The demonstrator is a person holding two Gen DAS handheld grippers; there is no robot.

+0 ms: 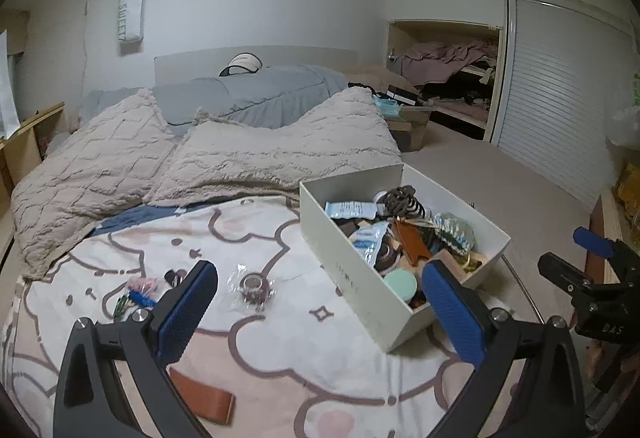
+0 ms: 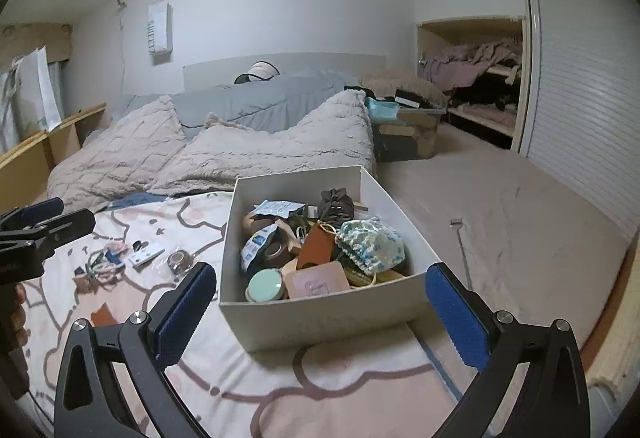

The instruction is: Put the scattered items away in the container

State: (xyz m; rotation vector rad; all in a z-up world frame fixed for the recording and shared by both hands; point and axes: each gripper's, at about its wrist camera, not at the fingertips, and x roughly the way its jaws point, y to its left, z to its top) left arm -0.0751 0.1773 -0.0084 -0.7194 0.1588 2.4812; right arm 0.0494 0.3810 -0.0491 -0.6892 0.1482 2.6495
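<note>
Both your left tongs (image 1: pixel 318 312) and right tongs (image 2: pixel 320 312) gape wide and empty, so go for the light, crinkly wrapped tape roll (image 1: pixel 253 284) at lower centre beside the white box (image 1: pixel 360 290), pinching its stiff ring.

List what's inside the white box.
The white box holds a brown claw clip, a patterned fabric pouch, a mint round tin, a pink case, a brown tag and blue packets. Lower layers are covered.
</note>
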